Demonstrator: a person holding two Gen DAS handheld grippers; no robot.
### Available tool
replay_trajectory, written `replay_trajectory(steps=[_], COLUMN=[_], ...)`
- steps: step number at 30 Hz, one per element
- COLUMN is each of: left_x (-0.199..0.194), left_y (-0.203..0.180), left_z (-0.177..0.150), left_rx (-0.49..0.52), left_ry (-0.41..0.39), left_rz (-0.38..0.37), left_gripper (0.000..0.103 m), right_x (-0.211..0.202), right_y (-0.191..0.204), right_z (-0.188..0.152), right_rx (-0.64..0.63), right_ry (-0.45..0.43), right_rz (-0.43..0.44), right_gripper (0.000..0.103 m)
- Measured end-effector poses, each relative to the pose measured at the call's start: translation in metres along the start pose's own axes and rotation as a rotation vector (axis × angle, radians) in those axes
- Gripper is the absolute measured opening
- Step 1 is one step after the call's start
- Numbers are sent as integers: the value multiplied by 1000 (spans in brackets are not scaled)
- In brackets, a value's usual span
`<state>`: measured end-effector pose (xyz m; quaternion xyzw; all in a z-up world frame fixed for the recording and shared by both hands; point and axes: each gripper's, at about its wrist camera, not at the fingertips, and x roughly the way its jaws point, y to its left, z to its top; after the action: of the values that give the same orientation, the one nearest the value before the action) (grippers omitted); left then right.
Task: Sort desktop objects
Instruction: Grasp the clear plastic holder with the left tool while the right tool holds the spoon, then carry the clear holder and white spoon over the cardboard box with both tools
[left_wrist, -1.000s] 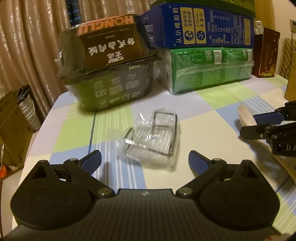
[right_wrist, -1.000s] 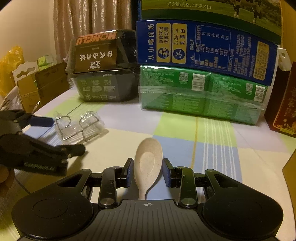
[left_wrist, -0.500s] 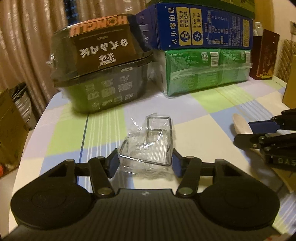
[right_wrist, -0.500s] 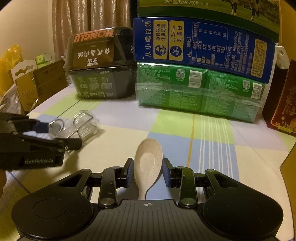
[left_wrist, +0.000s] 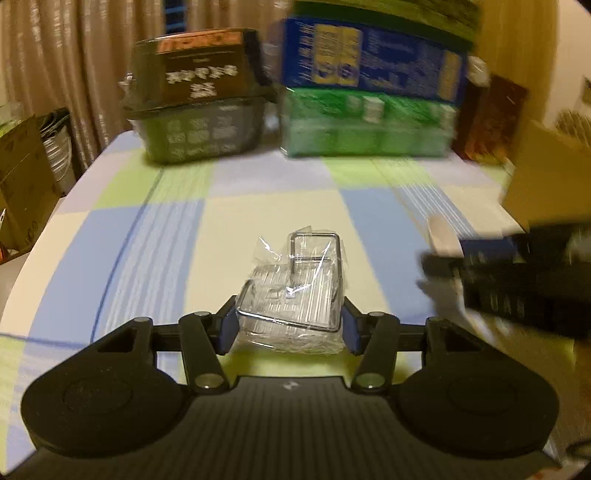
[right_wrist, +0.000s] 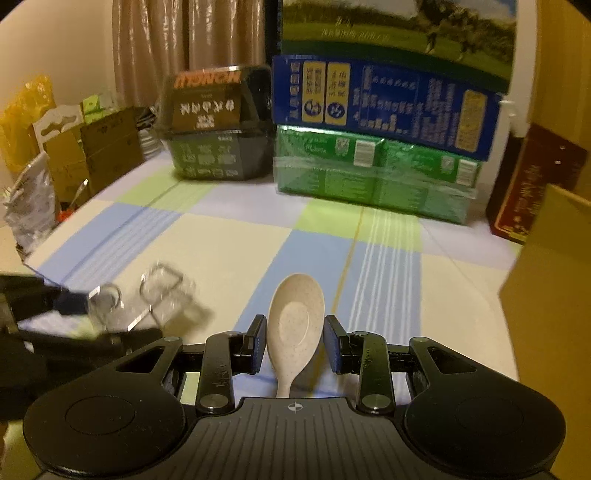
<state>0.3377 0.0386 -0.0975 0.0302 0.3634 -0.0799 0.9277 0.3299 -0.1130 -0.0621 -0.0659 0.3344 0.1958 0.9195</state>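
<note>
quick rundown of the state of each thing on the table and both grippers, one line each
left gripper: shut on the clear packet
clear packet: wrapped in plastic, held between the left pads; whether lifted off the cloth, cannot tell
right gripper: pads flank the spoon with slim gaps; grip unclear
spoon: bowl up, pointing away, handle running back under the gripper
black noodle box: lid on, label upside down
green pack: shrink-wrapped, under the blue carton
blue carton: closed, stacked on the green pack

Right gripper (left_wrist: 517, 280) motion-blurred in left wrist view, cut by right edge; spoon (left_wrist: 441, 236) mostly hidden behind it. Left gripper (right_wrist: 55, 317) smeared, cut by left edge in right wrist view; clear wrapped packet (right_wrist: 147, 299) blurred. Box print unreadable
</note>
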Motion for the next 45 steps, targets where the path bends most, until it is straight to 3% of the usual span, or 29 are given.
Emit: replay_trajectory(steps=[6, 12, 26, 37, 45], left_x=[-49, -105, -215, -275, -291], left_y=[-13, -23, -98, -166, -217], left_z=[-18, -26, -41, -56, -64], left_rx=[-39, -111, -169, -92, -14], left_ry=[37, 24, -5, -45, -44], left_rz=[0, -9, -73, -168, -233], left_gripper=[49, 49, 49, 49, 49], right_x=[-61, -126, -254, -326, -363], right_y=[-1, 7, -20, -48, -78], right_z=[-14, -44, -87, -119, -137], right_rx=[52, 72, 141, 151, 198], right_ry=[-3, -4, -7, 18, 12], right_rz=[4, 16, -41, -147, -212], right_gripper=[30, 30, 30, 30, 30])
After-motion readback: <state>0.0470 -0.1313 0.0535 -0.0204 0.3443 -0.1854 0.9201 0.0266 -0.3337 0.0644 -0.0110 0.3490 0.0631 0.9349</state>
